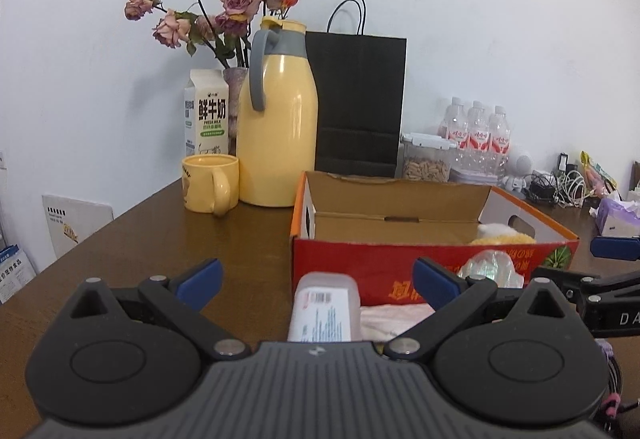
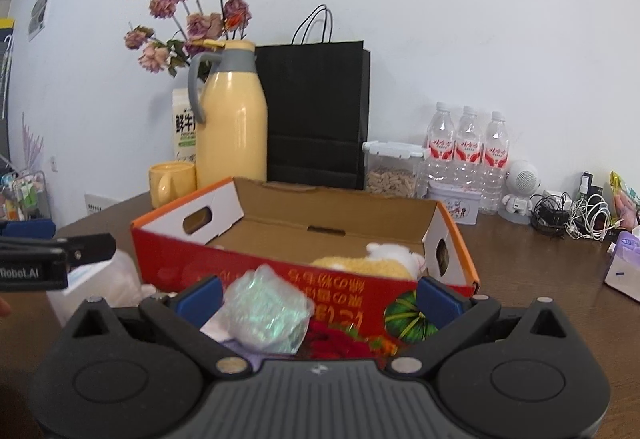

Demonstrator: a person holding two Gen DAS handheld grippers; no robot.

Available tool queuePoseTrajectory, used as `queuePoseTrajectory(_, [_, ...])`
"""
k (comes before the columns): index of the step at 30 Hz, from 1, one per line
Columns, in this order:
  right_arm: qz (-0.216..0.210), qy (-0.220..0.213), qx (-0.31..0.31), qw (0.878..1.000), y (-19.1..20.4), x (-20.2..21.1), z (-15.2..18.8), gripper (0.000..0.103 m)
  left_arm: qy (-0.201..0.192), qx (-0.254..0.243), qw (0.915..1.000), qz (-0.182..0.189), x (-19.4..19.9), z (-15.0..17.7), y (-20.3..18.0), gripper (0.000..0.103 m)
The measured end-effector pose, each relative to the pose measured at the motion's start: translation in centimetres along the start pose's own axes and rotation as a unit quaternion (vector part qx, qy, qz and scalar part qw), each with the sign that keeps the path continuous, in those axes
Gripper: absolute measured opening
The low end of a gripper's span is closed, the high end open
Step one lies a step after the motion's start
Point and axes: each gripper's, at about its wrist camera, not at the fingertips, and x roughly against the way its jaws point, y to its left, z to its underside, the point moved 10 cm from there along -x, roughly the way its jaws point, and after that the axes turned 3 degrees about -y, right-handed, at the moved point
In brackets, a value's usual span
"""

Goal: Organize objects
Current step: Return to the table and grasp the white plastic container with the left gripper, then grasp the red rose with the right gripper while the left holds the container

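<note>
2 grippers (image 1: 316, 285) (image 2: 320, 297) open before red box (image 2: 280, 271); plush toy (image 2: 384, 263) inside.

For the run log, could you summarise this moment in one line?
left gripper: open | right gripper: open | plush toy: in box

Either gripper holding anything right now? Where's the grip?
Nothing held. Left gripper is open over the bottle; right gripper is open around the plastic bag.
</note>
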Motion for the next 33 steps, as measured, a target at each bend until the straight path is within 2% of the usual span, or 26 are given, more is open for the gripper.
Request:
queuePoseTrajectory(6, [-0.025,0.008,0.020,0.999,2.0,0.7,1.0,0.103,0.038,-0.007,0.9992,0.009,0.0,1.8,0.3,0.103])
queuePoseTrajectory(9, [-0.034,0.014,0.033,0.999,3.2,1.1,1.6,0.102,0.066,-0.008,0.9977,0.015,-0.5,2.8,0.3,0.085])
queuePoseTrajectory(11, [-0.034,0.015,0.035,0.999,3.6,1.3,1.8,0.102,0.081,-0.005,0.9965,0.019,-0.8,3.4,0.3,0.065])
queuePoseTrajectory(14, [-0.032,0.016,0.030,0.999,3.7,1.7,2.0,0.102,0.107,0.000,0.9939,0.025,-1.4,4.3,0.4,0.044])
queuePoseTrajectory(21, [-0.018,0.022,0.014,1.000,2.7,2.7,2.6,0.102,0.104,0.006,0.9944,0.013,-1.2,4.4,0.8,0.041])
queuePoseTrajectory(28, [0.011,0.036,-0.016,0.999,0.0,2.5,2.8,0.101,0.082,0.017,0.9965,-0.001,-0.7,3.8,1.4,0.041])
queuePoseTrajectory(30, [0.015,0.046,-0.018,0.999,-1.0,1.8,2.8,0.097,0.082,0.020,0.9965,-0.003,-0.7,3.8,1.5,0.041])
queuePoseTrajectory(32, [0.024,0.066,-0.008,0.997,-1.9,0.6,3.1,0.082,0.081,0.021,0.9965,-0.003,-0.7,3.8,1.5,0.041])
queuePoseTrajectory(33, [0.025,0.077,-0.005,0.997,-2.3,-0.1,3.2,0.079,0.081,0.021,0.9965,-0.002,-0.8,3.8,1.5,0.041])
